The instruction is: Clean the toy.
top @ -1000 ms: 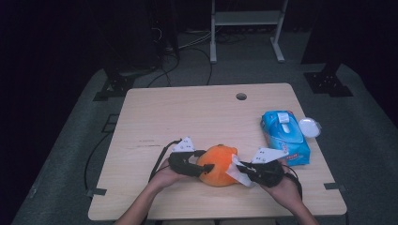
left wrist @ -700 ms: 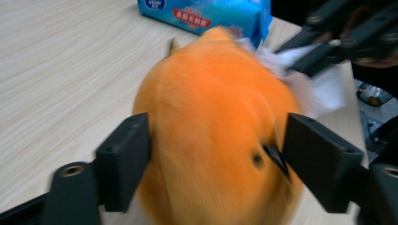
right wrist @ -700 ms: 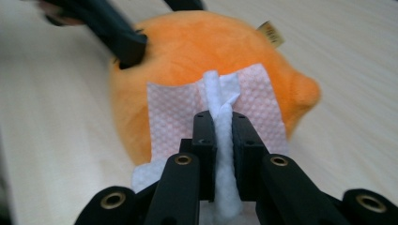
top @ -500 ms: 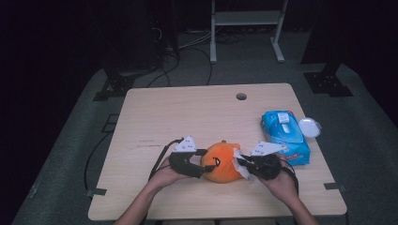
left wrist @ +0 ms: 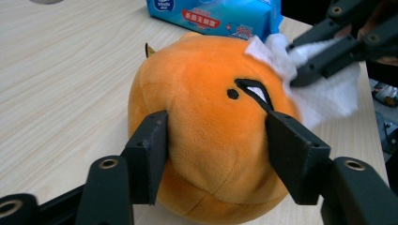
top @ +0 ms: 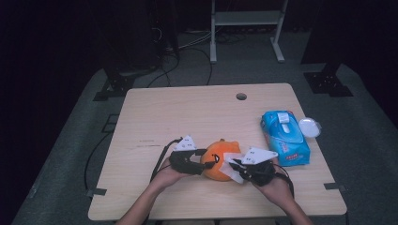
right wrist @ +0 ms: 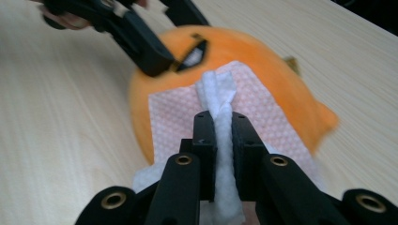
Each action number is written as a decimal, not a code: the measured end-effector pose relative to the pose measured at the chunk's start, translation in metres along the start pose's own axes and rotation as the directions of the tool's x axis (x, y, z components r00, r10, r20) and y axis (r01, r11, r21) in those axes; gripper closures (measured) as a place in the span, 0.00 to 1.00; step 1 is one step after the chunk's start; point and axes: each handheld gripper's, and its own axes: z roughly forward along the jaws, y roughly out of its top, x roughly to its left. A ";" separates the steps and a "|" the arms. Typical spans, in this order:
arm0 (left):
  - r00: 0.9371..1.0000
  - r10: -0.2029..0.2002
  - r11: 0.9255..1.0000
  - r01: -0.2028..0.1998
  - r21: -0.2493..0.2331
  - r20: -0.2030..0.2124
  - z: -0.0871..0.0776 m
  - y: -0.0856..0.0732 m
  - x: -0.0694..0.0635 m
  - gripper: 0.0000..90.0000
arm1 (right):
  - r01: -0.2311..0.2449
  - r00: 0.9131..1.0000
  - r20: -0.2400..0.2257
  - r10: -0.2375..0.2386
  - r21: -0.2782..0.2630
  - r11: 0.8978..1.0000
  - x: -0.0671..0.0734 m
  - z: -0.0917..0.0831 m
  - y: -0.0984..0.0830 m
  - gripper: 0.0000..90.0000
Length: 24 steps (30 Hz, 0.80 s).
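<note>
Left gripper (left wrist: 216, 140) just closed further, clamps plush (top: 219, 159); right gripper (right wrist: 223, 124), at plush's 3 o'clock, pinches wipe (right wrist: 220, 101) against it.

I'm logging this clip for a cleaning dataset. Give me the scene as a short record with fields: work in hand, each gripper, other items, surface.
work in hand: wiping an orange plush toy with a white wet wipe
left gripper: jaws have just been closing, pads pressed on both sides of the toy, steadying it
right gripper: shut on a bunched fold of the wipe, which lies spread on the toy
other items: blue wipes pack with a round white lid beside it
surface: light wooden table, toy near the person's edge
</note>
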 end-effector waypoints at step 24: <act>0.999 -0.044 0.999 0.044 -0.006 0.006 0.000 -0.001 0.004 0.46 | 0.006 0.999 -0.037 -0.006 -0.006 1.000 0.009 -0.002 0.000 0.90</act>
